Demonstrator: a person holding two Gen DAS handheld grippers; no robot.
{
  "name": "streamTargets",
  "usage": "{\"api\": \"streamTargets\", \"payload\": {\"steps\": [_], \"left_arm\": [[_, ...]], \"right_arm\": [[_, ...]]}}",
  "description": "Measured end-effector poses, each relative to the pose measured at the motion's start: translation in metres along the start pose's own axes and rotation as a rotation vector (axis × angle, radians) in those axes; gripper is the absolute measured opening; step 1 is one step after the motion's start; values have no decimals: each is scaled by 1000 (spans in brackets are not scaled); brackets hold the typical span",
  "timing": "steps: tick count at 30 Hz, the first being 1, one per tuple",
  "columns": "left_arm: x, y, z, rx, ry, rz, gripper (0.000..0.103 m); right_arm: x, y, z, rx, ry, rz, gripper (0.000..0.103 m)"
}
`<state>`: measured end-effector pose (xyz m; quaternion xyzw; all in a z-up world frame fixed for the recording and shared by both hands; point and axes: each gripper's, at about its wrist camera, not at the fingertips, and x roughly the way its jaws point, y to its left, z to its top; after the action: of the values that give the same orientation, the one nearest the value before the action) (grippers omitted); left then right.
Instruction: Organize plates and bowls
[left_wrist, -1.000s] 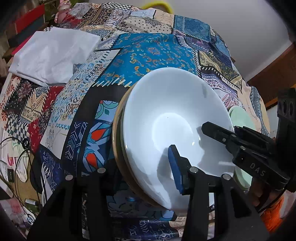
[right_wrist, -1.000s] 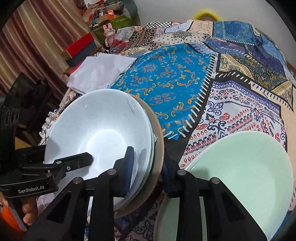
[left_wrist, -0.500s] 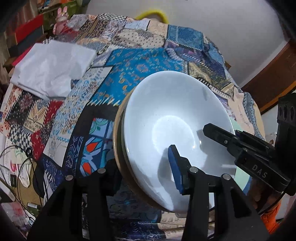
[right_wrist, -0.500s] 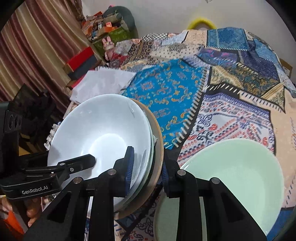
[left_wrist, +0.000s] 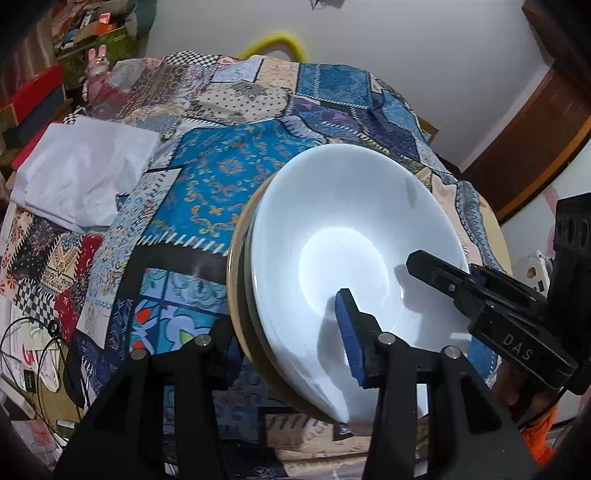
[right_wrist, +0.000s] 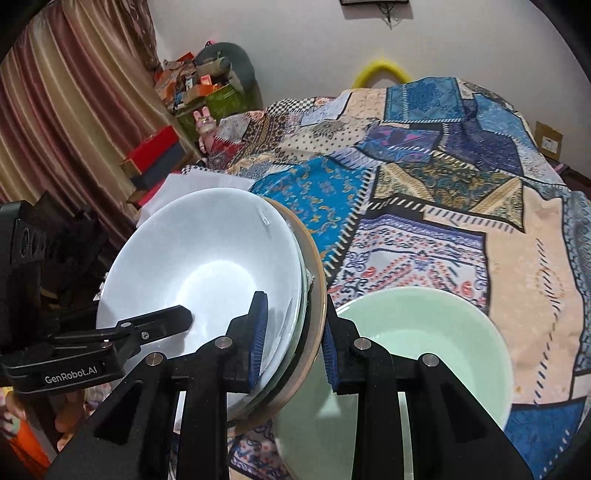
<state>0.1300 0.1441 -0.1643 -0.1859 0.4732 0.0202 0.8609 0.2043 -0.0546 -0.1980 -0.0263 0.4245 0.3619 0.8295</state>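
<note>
- Left gripper, nearest in the left wrist view: clamped on the near rim of the stack of bowls, one blue pad inside the white top bowl, the other finger behind the tan outer rim.
- Right gripper: pinching the same stack from the opposite side, pads pressed on either side of the rims.
- Against the frames a second ago: stack carried higher, patchwork cloth farther below, more wall and room in view; grips unchanged.
- Stack held off the cloth between both grippers, tilted, open face turned up and toward the cameras; round, so no long axis to state.
- Pale green bowl resting on the cloth just beyond the right gripper, mouth up; smaller in view than before.
- White folded cloth lying flat farther off, at the left of the bedspread.
- Yellow hoop against the far wall.
</note>
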Motion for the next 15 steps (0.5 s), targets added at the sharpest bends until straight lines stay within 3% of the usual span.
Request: {"api": "streamTargets", "payload": {"steps": [15], "left_arm": [[14, -58, 0, 82, 25, -36, 45]], "right_arm": [[-38, -45, -17, 66, -40, -42, 25]]}}
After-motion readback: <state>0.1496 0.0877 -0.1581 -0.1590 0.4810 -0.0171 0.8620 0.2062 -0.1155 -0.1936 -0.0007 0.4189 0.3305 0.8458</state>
